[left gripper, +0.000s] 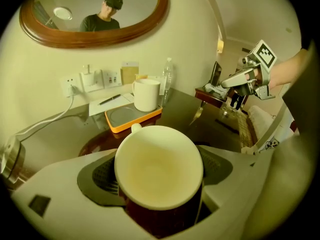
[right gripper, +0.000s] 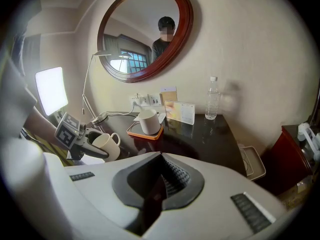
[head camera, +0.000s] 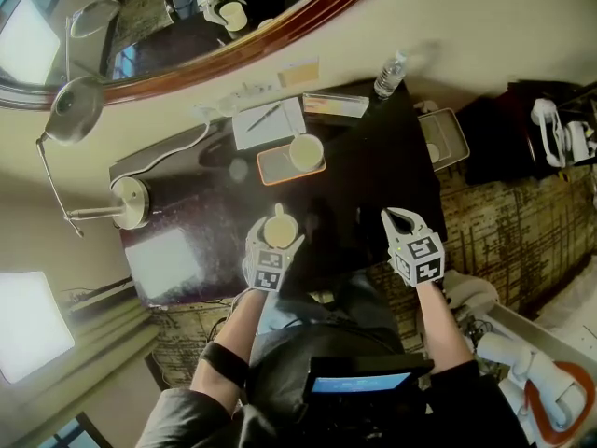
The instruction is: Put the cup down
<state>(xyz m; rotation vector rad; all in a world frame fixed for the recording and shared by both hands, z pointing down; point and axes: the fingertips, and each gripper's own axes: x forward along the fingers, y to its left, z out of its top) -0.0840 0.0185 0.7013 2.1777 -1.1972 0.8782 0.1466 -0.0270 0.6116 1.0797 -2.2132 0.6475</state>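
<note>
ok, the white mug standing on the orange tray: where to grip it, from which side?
Probably the straight side wall of the white ceramic mug, about mid-height, approached level from the near side: it stands upright on the low orange tray.

I take this for a hotel room; an oval wood-framed wall mirror (right gripper: 145, 31) hangs over a glossy black desk (right gripper: 200, 134); a clear plastic water bottle (right gripper: 212, 99) stands there; brown patterned carpet (head camera: 504, 222) covers the floor.

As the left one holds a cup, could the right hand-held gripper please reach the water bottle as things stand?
Probably yes: the right hand-held gripper is shut and empty, and the table between it and the bottle lies bare; it must open first.
</note>
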